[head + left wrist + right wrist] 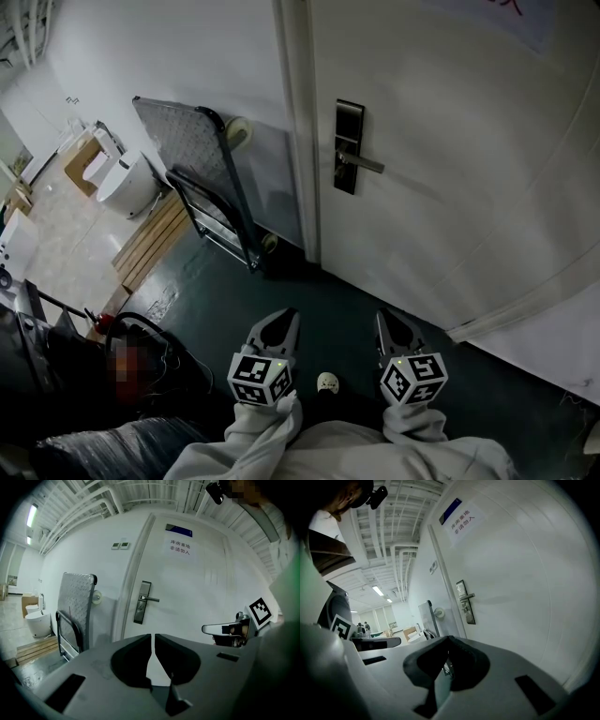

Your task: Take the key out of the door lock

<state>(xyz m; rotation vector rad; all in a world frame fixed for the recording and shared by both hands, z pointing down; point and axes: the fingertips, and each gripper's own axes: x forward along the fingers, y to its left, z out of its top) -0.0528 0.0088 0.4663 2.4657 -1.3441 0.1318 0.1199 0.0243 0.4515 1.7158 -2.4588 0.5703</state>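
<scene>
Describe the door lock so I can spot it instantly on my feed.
Find the big white door right of the folded trolley leaning on the wall. Near its left edge sits the lock plate, a dark upright strip; it alone carries a silver lever handle pointing right.

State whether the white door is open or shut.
Shut: the door sits flush in its frame, no gap showing.

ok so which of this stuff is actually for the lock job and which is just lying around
Job: door, lock plate, lever handle, left gripper, right gripper.
Lying about: folded trolley, wooden pallet, toilet, cardboard box.
</scene>
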